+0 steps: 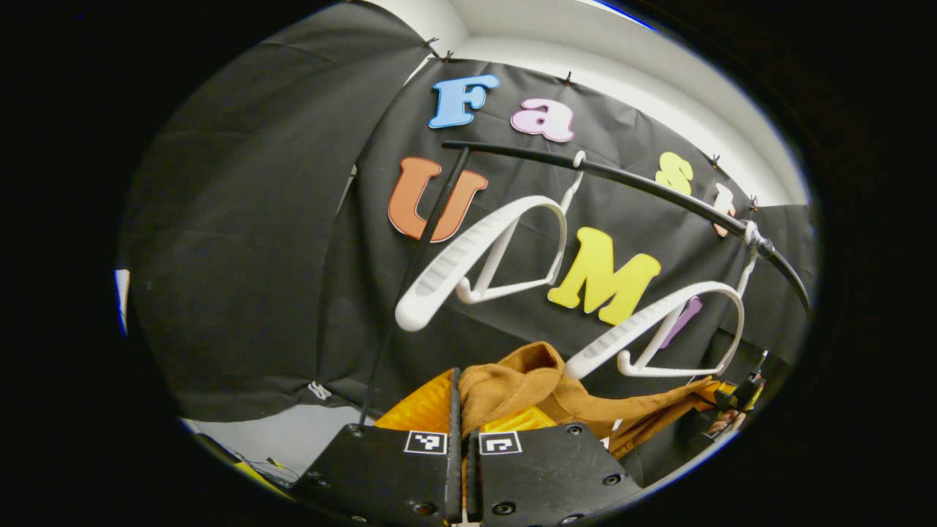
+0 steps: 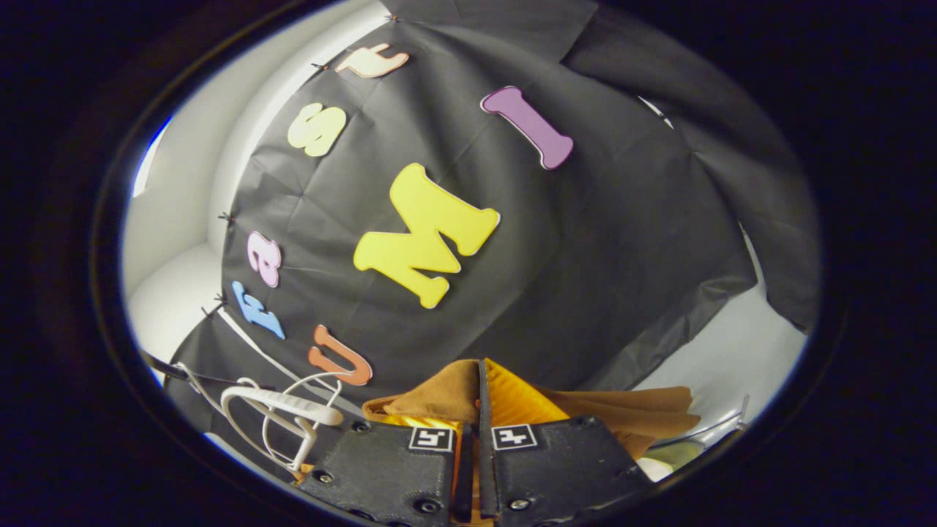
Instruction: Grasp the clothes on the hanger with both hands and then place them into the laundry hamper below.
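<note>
A brown garment (image 1: 531, 384) hangs off the hangers, stretched between my two grippers below the rail. In the left gripper view, my left gripper (image 1: 458, 388) is shut with a fold of the brown cloth pinched between its fingers. The cloth runs right to the right gripper (image 1: 739, 395), far off at the edge, where a hand holds it. In the right gripper view, my right gripper (image 2: 481, 384) is shut on another fold of the garment (image 2: 439, 395), and more cloth trails off to the right (image 2: 629, 417).
Two bare white hangers (image 1: 483, 256) (image 1: 659, 329) hang from a black rail (image 1: 644, 187) above the garment. One white hanger (image 2: 282, 401) shows at the lower left of the right gripper view. A pale curved rim (image 2: 703, 439) sits low right, too small to identify.
</note>
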{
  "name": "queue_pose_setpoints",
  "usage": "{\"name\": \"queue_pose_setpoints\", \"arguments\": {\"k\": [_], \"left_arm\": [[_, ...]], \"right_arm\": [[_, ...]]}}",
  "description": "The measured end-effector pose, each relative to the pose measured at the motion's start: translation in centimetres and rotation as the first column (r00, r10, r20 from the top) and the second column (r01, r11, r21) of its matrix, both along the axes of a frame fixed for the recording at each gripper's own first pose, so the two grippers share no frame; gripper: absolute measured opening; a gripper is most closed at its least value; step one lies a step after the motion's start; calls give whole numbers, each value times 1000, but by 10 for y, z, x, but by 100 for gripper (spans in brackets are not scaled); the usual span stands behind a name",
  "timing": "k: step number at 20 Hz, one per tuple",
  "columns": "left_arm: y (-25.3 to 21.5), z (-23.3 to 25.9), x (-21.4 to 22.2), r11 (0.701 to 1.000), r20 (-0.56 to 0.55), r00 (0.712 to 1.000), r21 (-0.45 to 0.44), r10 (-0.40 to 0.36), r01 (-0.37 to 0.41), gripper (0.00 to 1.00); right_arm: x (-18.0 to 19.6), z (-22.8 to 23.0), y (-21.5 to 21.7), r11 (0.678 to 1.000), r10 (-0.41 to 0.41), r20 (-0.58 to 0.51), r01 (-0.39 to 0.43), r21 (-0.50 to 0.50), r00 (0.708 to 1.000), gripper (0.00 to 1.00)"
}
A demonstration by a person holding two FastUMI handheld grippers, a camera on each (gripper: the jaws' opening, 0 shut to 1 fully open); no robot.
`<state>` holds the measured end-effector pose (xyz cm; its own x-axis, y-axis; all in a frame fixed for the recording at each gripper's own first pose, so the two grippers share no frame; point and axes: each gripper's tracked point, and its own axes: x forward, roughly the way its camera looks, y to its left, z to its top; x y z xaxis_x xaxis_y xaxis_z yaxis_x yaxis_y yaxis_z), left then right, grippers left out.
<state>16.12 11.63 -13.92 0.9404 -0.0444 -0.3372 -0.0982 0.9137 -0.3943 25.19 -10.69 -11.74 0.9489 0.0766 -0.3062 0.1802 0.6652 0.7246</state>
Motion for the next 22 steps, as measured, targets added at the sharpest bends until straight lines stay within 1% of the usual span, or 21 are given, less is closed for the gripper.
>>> {"name": "queue_pose_setpoints", "arguments": {"k": [5, 9, 11, 14, 17, 22], "left_arm": [[-11, -18, -13, 998, -32, 998, 45, -45, 46, 2], [-26, -30, -25, 995, -57, 995, 41, -85, 87, 2], [-34, -32, -31, 994, -62, 993, 39, -102, 105, 2], [-51, -36, -41, 991, -71, 989, 35, -130, 133, 2], [-64, -35, -53, 987, -76, 986, 35, -151, 154, 2], [-95, -19, -65, 976, -52, 976, 34, -212, 214, 2]], "right_arm": [[-11, -36, 3, 998, 10, -89, -15, -56, 996, 6], [-24, -56, 19, 996, 45, -137, -55, -64, 990, 7], [-31, -61, 28, 996, 68, -151, -76, -50, 986, 6], [-43, -74, 46, 993, 107, -179, -114, -26, 978, 7], [-55, -83, 65, 987, 151, -203, -160, -30, 967, 7], [-79, -82, 101, 966, 249, -214, -258, -16, 945, 7]]}}
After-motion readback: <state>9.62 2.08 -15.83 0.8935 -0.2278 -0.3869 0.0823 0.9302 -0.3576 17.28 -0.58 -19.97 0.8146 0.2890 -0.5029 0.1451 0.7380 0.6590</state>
